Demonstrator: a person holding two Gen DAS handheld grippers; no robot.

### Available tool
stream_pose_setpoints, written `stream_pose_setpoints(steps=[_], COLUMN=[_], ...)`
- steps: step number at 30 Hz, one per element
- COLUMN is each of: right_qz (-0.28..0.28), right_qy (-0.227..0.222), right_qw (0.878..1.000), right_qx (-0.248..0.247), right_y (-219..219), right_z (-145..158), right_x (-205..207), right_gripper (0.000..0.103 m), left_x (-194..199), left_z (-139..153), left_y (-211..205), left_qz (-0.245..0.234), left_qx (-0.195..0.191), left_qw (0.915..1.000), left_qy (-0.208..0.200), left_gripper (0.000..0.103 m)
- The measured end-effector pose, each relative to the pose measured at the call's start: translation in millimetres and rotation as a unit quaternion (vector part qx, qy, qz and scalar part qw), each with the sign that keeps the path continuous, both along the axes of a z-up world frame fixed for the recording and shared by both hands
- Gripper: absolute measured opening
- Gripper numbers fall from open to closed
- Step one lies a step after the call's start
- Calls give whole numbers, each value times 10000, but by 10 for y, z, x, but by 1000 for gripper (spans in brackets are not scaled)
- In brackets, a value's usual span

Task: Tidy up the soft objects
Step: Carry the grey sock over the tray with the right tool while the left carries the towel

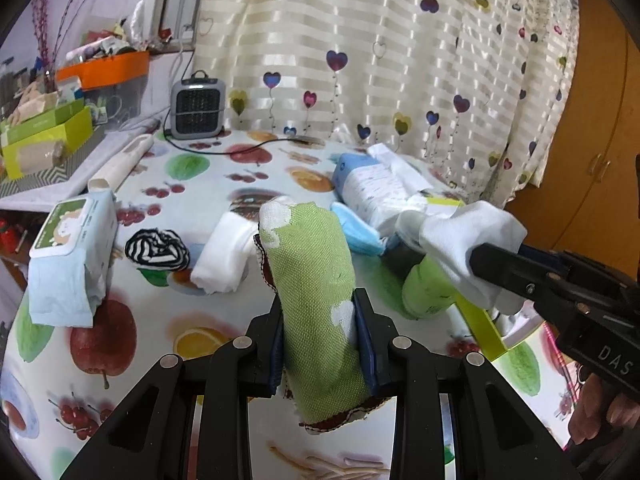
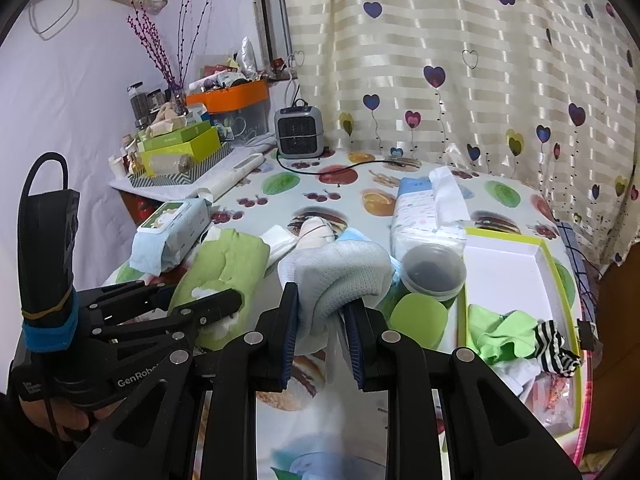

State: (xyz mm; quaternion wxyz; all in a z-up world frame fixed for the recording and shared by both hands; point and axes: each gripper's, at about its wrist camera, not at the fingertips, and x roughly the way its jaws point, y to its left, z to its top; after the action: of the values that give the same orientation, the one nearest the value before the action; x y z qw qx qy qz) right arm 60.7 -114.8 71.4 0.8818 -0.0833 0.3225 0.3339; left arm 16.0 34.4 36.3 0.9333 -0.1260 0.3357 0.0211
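over the bench: both tongs hang above a fruit-print oilcloth bench (image 1: 208,184), each with cloth between its pads
left tongs (image 1: 318,336): clamped on a rolled green woven towel with white patches and a dark scalloped hem (image 1: 312,264) — the roll stands up between the blue pads, clear of the cloth below
right tongs (image 2: 322,332): clamped on a bunched pale grey-white knit sock (image 2: 340,276); from the left wrist view the same sock shows white, gripped at the black tip
on the bench, left side: a soft pack of wet wipes with a green label (image 1: 70,256), a balled black-and-white striped sock (image 1: 158,250), a folded white cloth (image 1: 224,256)
on the bench, middle: a light blue folded cloth (image 1: 358,232) and a white-and-blue tissue pack (image 1: 372,188) just beside it
right side: a lime-green-edged white box (image 2: 516,264) holding crumpled green cloth (image 2: 500,332) and a striped sock — a green jar with a clear lid (image 2: 434,272) lies next to it
far edge: a small grey heater (image 1: 198,108) near the heart-print curtain (image 1: 400,60)
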Motion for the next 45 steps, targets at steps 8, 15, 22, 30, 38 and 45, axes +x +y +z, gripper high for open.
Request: stream_pose_setpoints(steps=[8,15,22,30,38,45], right_qz=[-59,-139,-217,-286,-392,-510], right_qy=[-111,-157,-182,-209,-185,-190], right_qw=[9999,9997,9994,9991,9987,9980], right_qx=[81,124,174,217,277,307], right_y=[-80,-152,-220,-306,-409,-506], right_z=[76,116,139,157,161,184], right_x=[-75,-108,-120,-130,-95,-75], right_gripper=[23,23,23,23,23,23], left_x=[-44,-45,-39,-1,48,108], left_z=[145,208,260,286,317,344], left_y=[-56,-133,-203,-274,-357,-426], left_qz=[-136,-257,-340,-421,-509,-613], left_qx=[-35,-24,4,30,71,101], left_qw=[9996,9992,9988,9985,9979,9973], left_qy=[-236,-304,-358,-360,-382,-388], left_gripper=[29,29,29,29,29,29])
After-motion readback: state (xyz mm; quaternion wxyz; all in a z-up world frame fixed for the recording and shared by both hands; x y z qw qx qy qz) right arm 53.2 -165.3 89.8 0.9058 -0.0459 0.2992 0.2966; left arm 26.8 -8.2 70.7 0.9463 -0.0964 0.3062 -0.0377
